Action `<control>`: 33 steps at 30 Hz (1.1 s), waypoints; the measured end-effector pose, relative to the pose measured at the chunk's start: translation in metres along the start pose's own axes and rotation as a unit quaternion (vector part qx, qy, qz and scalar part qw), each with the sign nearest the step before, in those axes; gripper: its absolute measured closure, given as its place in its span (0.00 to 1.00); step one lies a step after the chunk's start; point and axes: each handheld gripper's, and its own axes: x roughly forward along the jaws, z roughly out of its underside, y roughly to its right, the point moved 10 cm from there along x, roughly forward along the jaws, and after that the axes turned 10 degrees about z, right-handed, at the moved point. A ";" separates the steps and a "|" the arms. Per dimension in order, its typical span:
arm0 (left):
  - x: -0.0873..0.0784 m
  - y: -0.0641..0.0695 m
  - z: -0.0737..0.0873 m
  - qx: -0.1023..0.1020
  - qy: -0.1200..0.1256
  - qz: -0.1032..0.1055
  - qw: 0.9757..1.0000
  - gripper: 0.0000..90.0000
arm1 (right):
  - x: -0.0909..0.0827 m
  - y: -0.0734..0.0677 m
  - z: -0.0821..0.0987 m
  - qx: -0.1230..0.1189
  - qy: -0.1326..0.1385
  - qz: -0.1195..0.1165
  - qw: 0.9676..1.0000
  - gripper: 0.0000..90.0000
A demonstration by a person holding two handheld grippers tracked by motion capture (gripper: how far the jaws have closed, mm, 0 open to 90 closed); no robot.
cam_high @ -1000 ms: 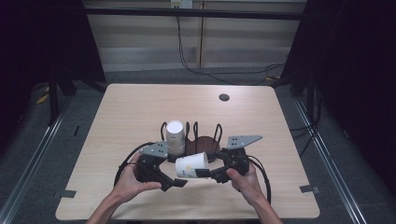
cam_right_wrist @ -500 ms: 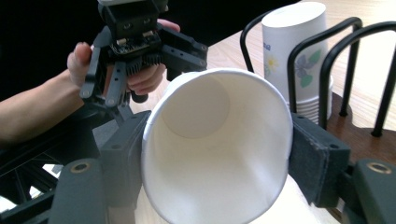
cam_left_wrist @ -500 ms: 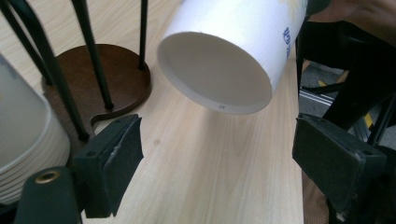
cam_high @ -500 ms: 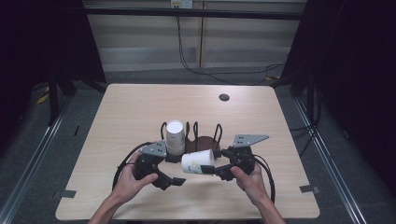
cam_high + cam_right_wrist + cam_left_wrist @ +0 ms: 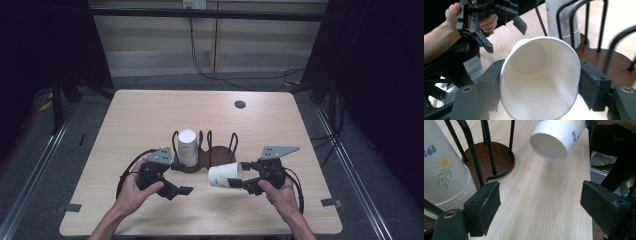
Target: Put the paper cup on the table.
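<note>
Dark curtains and a grey floor are seen all around a pale wooden surface point(image 5: 150, 115), with a small dark round spot point(image 5: 240, 104) set into it near the far edge. Roughly in the middle of the surface, a brown cup rack point(image 5: 212, 155) with black wire loops is parked, and a stack of paper cups point(image 5: 187, 146) with a little flower print is sat upright in its left slot. The right claw point(image 5: 239, 181) is held by the person's right hand point(image 5: 282, 195) just off the near right side of the rack, and it's clamped on a single white paper cup point(image 5: 223, 175). That cup is gripped near its rim, tipped over on its side above the surface, base aimed toward the left claw and slightly up. From the right gripper view the cup's open mouth point(image 5: 539, 80) is looked straight into, with a black pad pressed on each side of the rim, which is squashed a bit out of round. The left claw point(image 5: 182, 189) is held by the left hand point(image 5: 135, 192) at the near left of the rack, with its jaws spread wide apart and nothing between them. In the left gripper view the tilted cup's base point(image 5: 550, 145) is seen floating ahead, well clear of both pads, while the cup stack point(image 5: 444, 170) is right beside the left pad; whether it's actually touched can't be told.
</note>
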 end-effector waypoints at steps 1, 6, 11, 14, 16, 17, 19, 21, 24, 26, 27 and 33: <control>0.000 -0.001 0.001 0.000 0.000 -0.001 1.000 0.18 | -0.001 0.001 0.000 0.000 0.000 0.002 1.000 0.31; -0.002 -0.004 0.005 -0.003 -0.005 -0.008 1.000 0.18 | -0.007 0.006 0.004 0.001 -0.004 0.007 1.000 0.31; -0.004 -0.004 0.009 -0.001 -0.013 -0.016 1.000 0.18 | -0.011 0.010 0.006 0.004 -0.007 0.012 1.000 0.31; -0.006 -0.006 0.011 -0.004 -0.014 -0.022 1.000 0.18 | -0.014 0.015 0.007 0.004 -0.013 0.018 1.000 0.31; -0.007 -0.007 0.012 -0.004 -0.012 -0.023 1.000 0.18 | -0.017 0.018 0.007 0.005 -0.014 0.023 1.000 0.31; -0.007 -0.007 0.011 -0.004 -0.011 -0.020 1.000 0.18 | -0.018 0.020 0.007 0.005 -0.013 0.025 1.000 0.31; -0.008 -0.008 0.011 -0.003 -0.014 -0.023 1.000 0.19 | -0.021 0.022 0.006 0.009 -0.009 0.027 1.000 0.31; -0.008 -0.006 0.011 0.001 -0.015 -0.024 1.000 0.19 | -0.025 0.025 0.006 0.010 -0.013 0.034 0.999 0.31; -0.010 -0.005 0.013 0.006 -0.021 -0.026 0.999 0.19 | -0.028 0.029 0.007 0.005 -0.019 0.044 0.999 0.31; -0.010 -0.005 0.014 0.000 -0.016 -0.025 1.000 0.19 | -0.030 0.032 0.006 0.006 -0.017 0.047 0.999 0.31; -0.011 -0.007 0.016 -0.001 -0.019 -0.027 0.999 0.19 | -0.031 0.033 0.005 0.007 -0.016 0.048 0.999 0.31; -0.010 -0.008 0.021 0.001 -0.029 -0.031 0.999 0.19 | -0.038 0.041 0.005 0.002 -0.026 0.066 0.997 0.31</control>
